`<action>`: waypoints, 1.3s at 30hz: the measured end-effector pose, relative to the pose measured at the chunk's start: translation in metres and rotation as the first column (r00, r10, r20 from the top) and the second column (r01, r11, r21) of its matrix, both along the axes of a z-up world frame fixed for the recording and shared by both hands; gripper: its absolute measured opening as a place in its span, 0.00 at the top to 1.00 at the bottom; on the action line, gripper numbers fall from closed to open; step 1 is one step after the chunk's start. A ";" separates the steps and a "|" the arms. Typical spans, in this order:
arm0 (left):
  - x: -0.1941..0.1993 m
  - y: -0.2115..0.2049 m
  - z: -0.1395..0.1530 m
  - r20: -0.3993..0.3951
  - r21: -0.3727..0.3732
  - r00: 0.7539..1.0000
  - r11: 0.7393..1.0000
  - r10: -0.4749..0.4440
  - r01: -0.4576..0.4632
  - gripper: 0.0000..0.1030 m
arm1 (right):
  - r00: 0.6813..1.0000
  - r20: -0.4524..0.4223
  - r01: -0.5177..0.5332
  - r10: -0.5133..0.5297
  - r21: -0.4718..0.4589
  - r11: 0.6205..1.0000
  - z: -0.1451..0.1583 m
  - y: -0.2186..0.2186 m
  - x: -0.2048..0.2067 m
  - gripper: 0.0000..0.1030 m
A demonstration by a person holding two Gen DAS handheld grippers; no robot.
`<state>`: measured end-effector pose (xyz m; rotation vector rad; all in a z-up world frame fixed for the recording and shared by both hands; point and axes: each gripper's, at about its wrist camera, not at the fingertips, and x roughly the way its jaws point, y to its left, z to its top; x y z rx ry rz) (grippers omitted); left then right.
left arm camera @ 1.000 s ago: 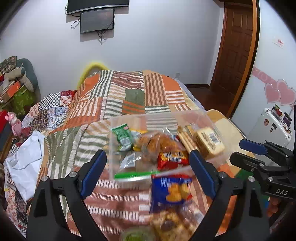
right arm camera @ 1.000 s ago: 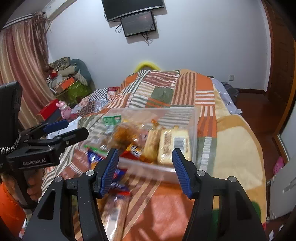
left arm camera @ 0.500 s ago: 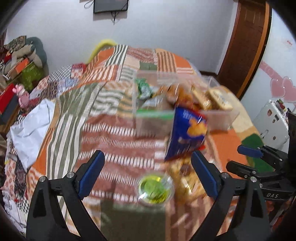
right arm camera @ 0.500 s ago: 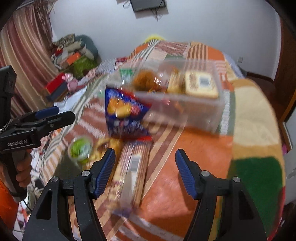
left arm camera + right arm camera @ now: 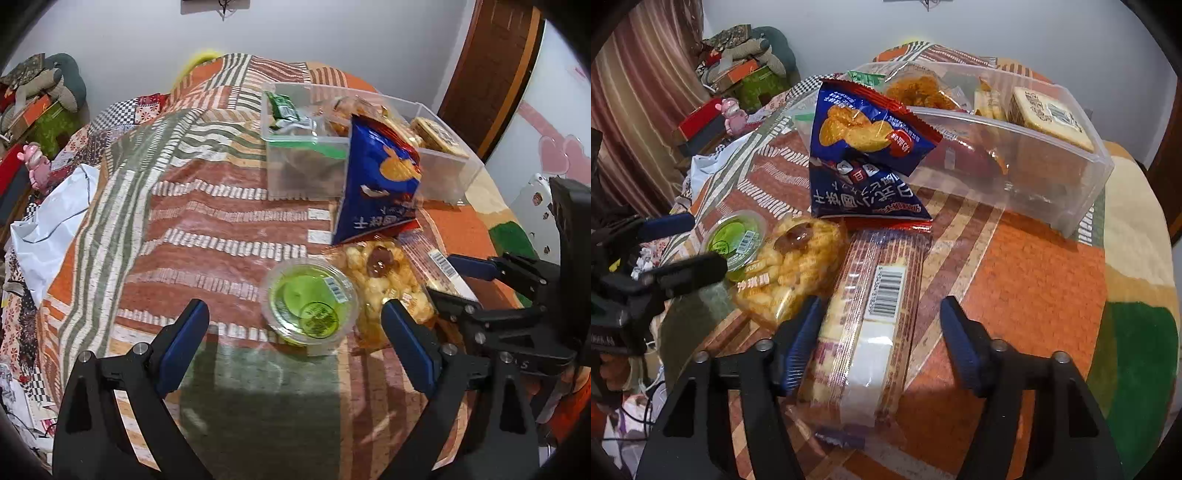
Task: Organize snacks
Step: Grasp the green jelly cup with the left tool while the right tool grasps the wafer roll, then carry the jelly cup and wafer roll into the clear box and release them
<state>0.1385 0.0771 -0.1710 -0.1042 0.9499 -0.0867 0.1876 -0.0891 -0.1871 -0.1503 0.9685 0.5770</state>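
Snacks outside the clear plastic bin (image 5: 1082,192) had filled both views after the grippers tipped down from it: right gripper (image 5: 879,332), released, straddled the long biscuit pack (image 5: 871,325); left gripper (image 5: 295,343), spread empty, faced the green jelly cup (image 5: 308,301).

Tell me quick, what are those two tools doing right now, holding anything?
Left tool: open, holding nothing.
Right tool: open, straddling the long biscuit pack, not gripping it.
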 end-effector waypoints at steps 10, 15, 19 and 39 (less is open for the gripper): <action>0.008 0.000 -0.008 0.033 0.028 0.999 0.999 0.023 -0.024 0.07 | 0.999 0.013 0.029 -0.029 0.026 0.999 0.003 -0.030 -0.008 0.59; 0.014 0.010 -0.018 0.003 0.000 0.999 0.999 0.042 -0.042 0.07 | 0.999 -0.002 0.051 -0.051 0.051 0.997 0.005 -0.044 -0.012 0.59; 0.018 0.004 -0.028 -0.012 0.019 0.999 0.999 0.043 -0.043 0.07 | 0.998 -0.009 0.066 -0.066 0.065 0.996 0.006 -0.055 -0.014 0.59; 0.026 0.004 -0.021 0.011 -0.014 0.999 0.999 0.033 -0.033 0.44 | 0.992 0.021 0.117 -0.122 0.165 0.979 0.033 -0.069 -0.010 0.59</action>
